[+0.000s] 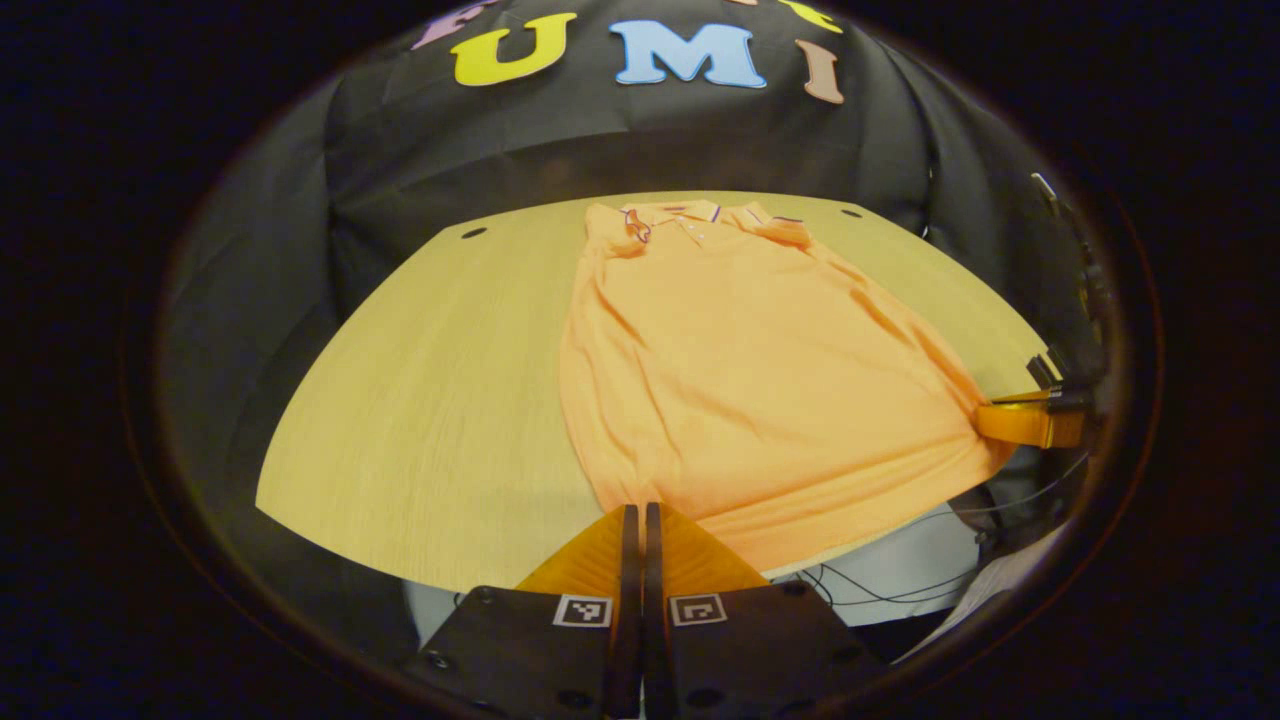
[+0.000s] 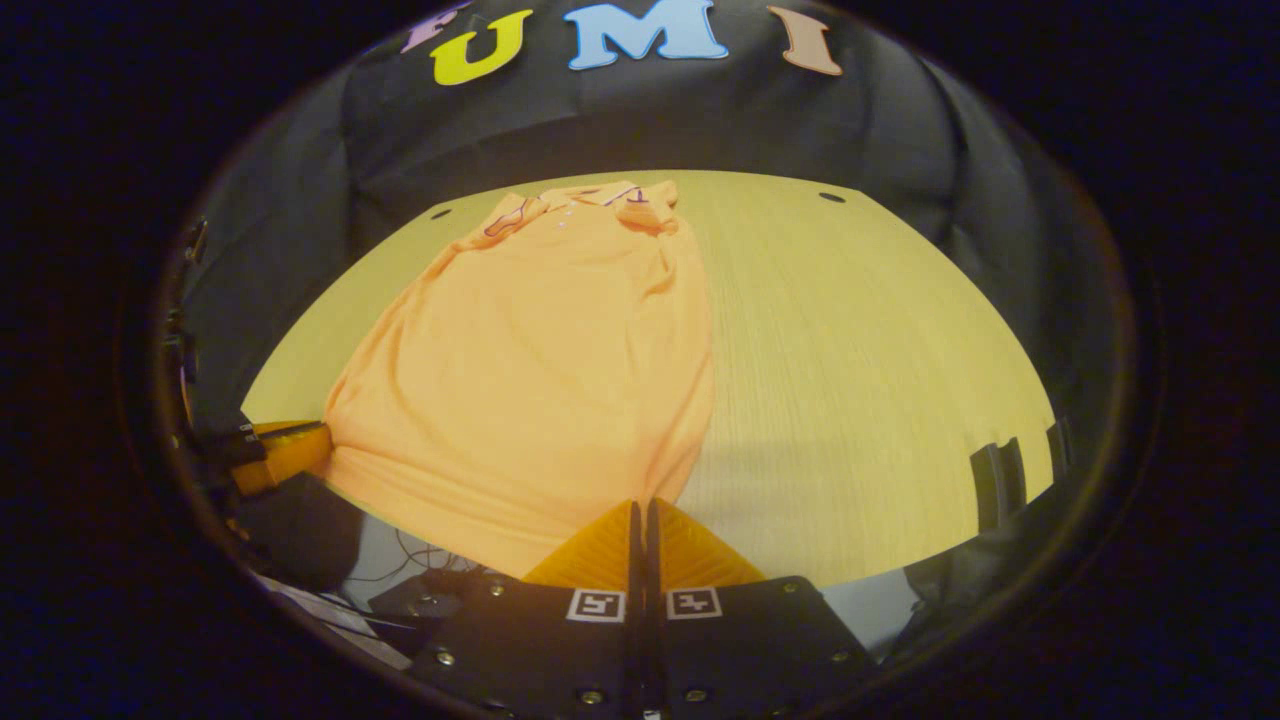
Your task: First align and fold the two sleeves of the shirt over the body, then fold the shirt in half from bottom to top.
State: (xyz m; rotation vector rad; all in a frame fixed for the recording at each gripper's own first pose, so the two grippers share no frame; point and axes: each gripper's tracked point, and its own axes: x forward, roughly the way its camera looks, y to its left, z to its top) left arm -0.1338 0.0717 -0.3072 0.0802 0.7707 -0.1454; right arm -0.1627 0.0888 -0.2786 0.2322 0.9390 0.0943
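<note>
With both sleeves already folded over the body, the shirt [image 1: 760, 370] lies flat on the table [image 1: 430, 420], collar at the far edge, and the left gripper [image 1: 640, 520] and right gripper [image 2: 640, 515] each pinch a hem corner nearest the person, so the bottom-to-top fold seems next, calling for an even lift toward the collar.

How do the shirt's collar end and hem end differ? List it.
The collar end lies at the table's far side, with dark trim; the hem end lies plain at the near edge. No gripper is at the collar; the left gripper and right gripper meet the hem's corners. Both ends are orange.
</note>
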